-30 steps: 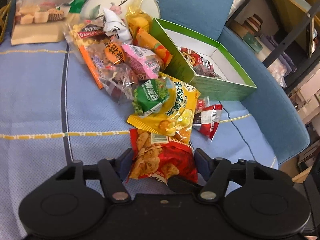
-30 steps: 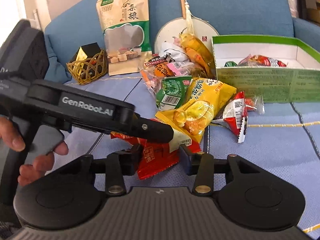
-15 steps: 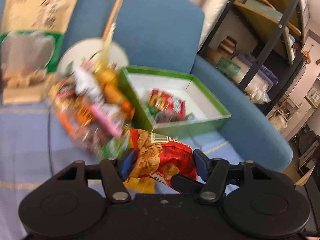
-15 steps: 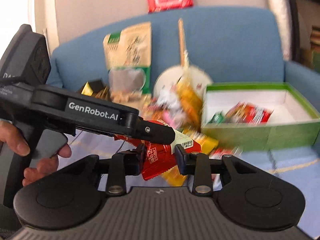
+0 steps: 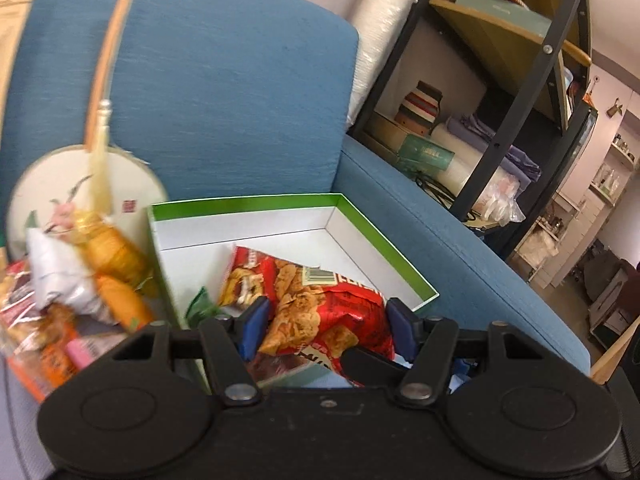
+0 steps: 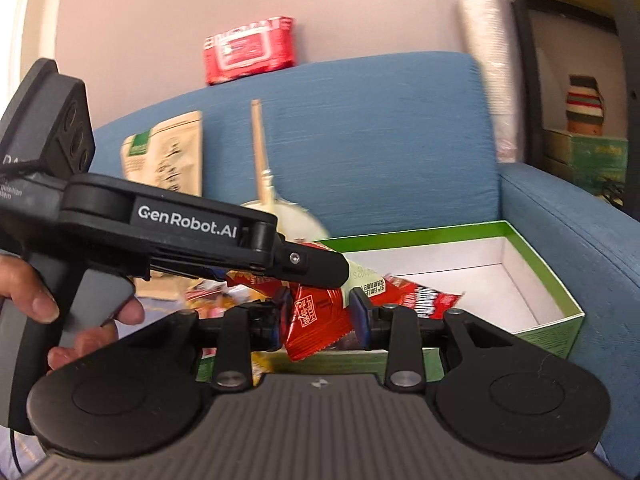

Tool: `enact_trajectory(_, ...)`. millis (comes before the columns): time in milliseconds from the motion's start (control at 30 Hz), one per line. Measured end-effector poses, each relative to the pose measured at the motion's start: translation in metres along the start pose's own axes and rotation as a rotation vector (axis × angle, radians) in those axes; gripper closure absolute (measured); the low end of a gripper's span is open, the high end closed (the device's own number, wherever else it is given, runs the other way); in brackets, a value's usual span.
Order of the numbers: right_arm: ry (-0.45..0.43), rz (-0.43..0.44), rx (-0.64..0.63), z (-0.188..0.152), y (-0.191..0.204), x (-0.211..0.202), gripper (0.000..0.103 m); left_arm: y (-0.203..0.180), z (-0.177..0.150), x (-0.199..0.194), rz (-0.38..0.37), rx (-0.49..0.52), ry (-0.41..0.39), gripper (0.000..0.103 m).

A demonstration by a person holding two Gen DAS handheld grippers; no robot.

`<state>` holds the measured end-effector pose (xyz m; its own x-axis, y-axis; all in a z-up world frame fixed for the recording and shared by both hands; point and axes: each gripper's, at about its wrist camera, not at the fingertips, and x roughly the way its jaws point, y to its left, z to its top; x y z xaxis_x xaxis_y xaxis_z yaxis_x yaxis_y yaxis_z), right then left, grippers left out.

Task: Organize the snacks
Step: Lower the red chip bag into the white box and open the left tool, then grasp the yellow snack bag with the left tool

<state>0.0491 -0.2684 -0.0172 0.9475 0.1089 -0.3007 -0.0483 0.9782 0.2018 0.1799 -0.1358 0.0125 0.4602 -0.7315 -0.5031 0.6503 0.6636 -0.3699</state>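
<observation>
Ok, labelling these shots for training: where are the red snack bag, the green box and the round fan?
red snack bag [image 5: 320, 312], left wrist view, crumpled front
green box [image 5: 384, 252], left wrist view, right rim
round fan [image 5: 132, 184], left wrist view, white face

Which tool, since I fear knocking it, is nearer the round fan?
Left. The left tool, gripping the red snack bag, reaches close before the fan. The right tool, its jaws just closed tighter on that bag, sits further back.

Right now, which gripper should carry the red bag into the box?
Left, probably. The left gripper spans the red bag's full width, already above the box. The right gripper only pinches one end of it, nearer the front wall.
</observation>
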Motion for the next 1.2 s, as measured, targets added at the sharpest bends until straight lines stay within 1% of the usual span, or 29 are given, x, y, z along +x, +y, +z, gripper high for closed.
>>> enact_trajectory(67,-0.011,-0.01,0.025,-0.001,-0.009,0.004,0.046,-0.001,0.005,0.012,-0.005,-0.007,0.008,0.015)
enact_trajectory(200,-0.028,-0.033,0.068,-0.003,-0.025,0.014,0.046,-0.004,0.014,0.032,-0.008,0.022,0.013,0.014)
enact_trajectory(267,-0.028,-0.054,0.089,-0.006,-0.031,0.022,0.046,-0.003,0.015,0.042,0.003,0.029,0.024,0.008)
enact_trajectory(300,-0.022,-0.072,0.099,-0.008,-0.033,0.027,0.043,-0.003,0.014,0.045,0.019,0.031,0.026,0.003)
enact_trajectory(333,-0.013,-0.092,0.105,-0.01,-0.034,0.032,0.038,-0.003,0.013,0.047,0.033,0.038,0.027,0.0)
enact_trajectory(400,0.025,-0.117,0.11,-0.015,-0.037,0.041,0.033,-0.002,0.007,0.045,0.084,0.047,0.006,0.0)
enact_trajectory(433,0.035,-0.126,0.11,-0.017,-0.038,0.044,0.027,-0.002,0.004,0.043,0.111,0.053,-0.011,0.0)
enact_trajectory(467,0.046,-0.136,0.109,-0.019,-0.038,0.045,0.023,-0.001,0.002,0.043,0.128,0.058,-0.015,0.0)
enact_trajectory(500,0.051,-0.14,0.107,-0.02,-0.038,0.045,0.018,0.0,0.001,0.042,0.138,0.061,-0.008,0.0)
enact_trajectory(567,0.05,-0.137,0.107,-0.02,-0.036,0.042,0.016,0.003,-0.001,0.041,0.14,0.068,0.001,0.0)
enact_trajectory(600,0.045,-0.132,0.105,-0.019,-0.034,0.038,0.015,0.003,-0.002,0.037,0.143,0.07,0.0,0.0)
enact_trajectory(700,0.022,-0.126,0.084,-0.016,-0.025,0.024,0.0,0.003,-0.004,0.025,0.141,0.062,-0.009,0.0)
enact_trajectory(833,0.022,-0.117,0.038,-0.014,-0.012,0.005,0.0,0.002,-0.008,0.002,0.189,0.056,-0.018,0.0)
enact_trajectory(867,0.025,-0.11,0.036,-0.016,-0.008,0.0,0.0,0.001,-0.009,-0.004,0.209,0.059,-0.015,0.0)
enact_trajectory(967,0.039,-0.079,0.046,-0.023,0.004,-0.016,0.0,0.007,-0.023,-0.033,0.244,0.044,-0.042,0.0)
enact_trajectory(1100,0.09,-0.045,0.039,-0.038,0.023,-0.028,0.0,0.024,-0.043,-0.064,0.302,-0.045,-0.034,0.0)
enact_trajectory(1200,0.143,0.001,0.043,-0.052,0.039,-0.031,0.0,0.039,-0.062,-0.083,0.318,-0.11,-0.029,0.0)
